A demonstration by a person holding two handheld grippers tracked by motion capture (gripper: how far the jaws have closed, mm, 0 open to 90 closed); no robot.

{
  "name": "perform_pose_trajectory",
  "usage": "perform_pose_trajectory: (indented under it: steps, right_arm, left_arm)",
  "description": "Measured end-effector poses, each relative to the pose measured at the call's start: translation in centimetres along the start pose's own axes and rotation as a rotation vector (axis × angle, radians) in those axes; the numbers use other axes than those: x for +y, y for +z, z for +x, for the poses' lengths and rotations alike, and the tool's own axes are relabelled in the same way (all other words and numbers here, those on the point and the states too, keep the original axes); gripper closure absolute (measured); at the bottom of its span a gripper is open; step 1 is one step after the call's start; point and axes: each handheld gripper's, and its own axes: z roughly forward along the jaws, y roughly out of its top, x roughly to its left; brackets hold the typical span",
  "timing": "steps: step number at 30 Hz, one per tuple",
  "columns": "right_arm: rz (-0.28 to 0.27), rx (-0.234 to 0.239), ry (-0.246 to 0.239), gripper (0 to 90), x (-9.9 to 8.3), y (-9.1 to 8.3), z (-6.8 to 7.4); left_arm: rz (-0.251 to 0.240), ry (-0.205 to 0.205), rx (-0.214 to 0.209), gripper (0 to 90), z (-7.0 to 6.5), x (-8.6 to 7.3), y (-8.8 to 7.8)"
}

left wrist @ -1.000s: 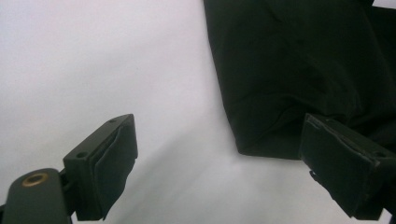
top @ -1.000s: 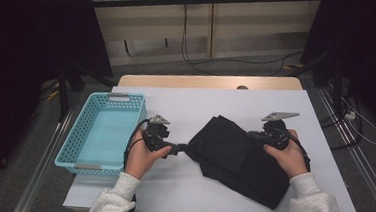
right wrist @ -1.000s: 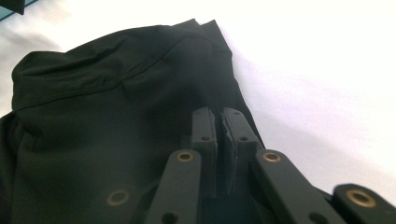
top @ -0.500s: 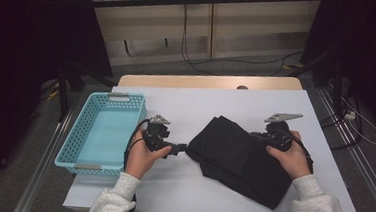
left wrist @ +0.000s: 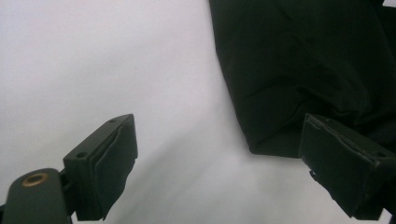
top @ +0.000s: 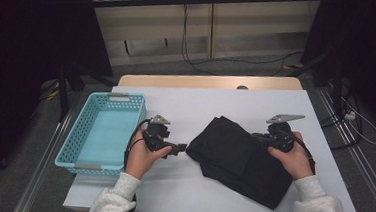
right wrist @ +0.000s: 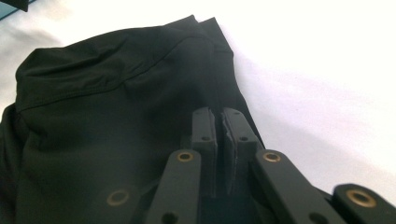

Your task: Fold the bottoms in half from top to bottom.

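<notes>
Matt black cloth garment [top: 242,160], smooth white tabletop [top: 196,106], perforated, probably plastic turquoise basket [top: 68,147]

A recording bench in a lab or test room is suggested, not a home or shop. A plain white table [top: 216,108] is set on a bare grey floor [top: 228,69], with metal rails [top: 357,163] laid along its side. The space around it is closed off by dark curtains [top: 30,35], and pale panelled walling [top: 201,32] is seen behind. Loose cables [top: 190,41] are hung down that wall and trailed over the floor, and more wiring [top: 360,125] is seen at the right. Black stand legs [top: 72,78] are planted beside the table. No domestic furnishing is seen anywhere; everything is arranged around 1 work surface.
</notes>
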Motion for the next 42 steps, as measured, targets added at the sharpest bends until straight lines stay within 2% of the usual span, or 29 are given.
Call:
perform_pose_trajectory:
  steps: [22,42]
  right_arm:
    - [-0.012,0.014,0.012,84.8,-0.5,-1.0,0.0]
    - [-0.012,0.005,0.013,84.8,-1.0,-1.7,-0.5]
  left_arm:
    - [-0.003,0.002,-0.001,11.6,-0.1,0.1,0.0]
    - [-0.001,0.006,-0.008,11.6,-0.1,0.2,0.0]
